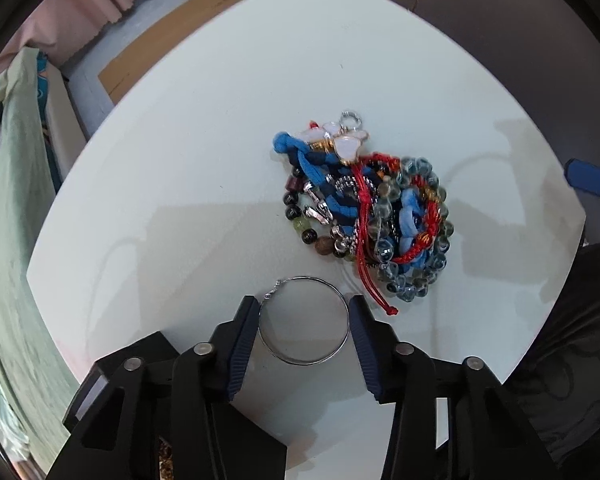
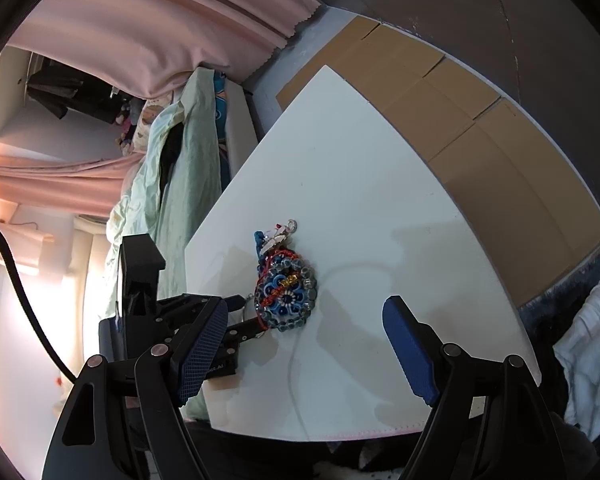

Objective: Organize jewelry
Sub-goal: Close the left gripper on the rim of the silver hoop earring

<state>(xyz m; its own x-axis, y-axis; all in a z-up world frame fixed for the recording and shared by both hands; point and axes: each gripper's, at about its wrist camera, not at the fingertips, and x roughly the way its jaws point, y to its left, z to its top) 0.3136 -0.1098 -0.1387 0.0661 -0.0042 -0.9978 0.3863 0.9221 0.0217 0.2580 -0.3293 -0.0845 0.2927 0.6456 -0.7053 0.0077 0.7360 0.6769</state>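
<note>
A tangled pile of jewelry (image 1: pixel 364 208) lies on the white table (image 1: pixel 180 184): blue fabric braids, red cords, glass and dark bead bracelets, and a pink-and-silver charm. A thin silver hoop (image 1: pixel 278 354) lies flat on the table just in front of the pile. My left gripper (image 1: pixel 303 310) is open, its fingers on either side of the hoop, touching or nearly touching its rim. In the right wrist view the pile (image 2: pixel 286 288) lies mid-table with the left gripper (image 2: pixel 244 314) at its left edge. My right gripper (image 2: pixel 304 324) is open and empty, above the table short of the pile.
The table's left edge (image 2: pixel 220 196) borders a bed with pale green bedding (image 2: pixel 172 184). Brown cardboard (image 2: pixel 480 120) lies on the floor beyond the table's far side. Pink curtains (image 2: pixel 160 20) hang behind. A thin cable (image 2: pixel 292 364) lies on the table near the right gripper.
</note>
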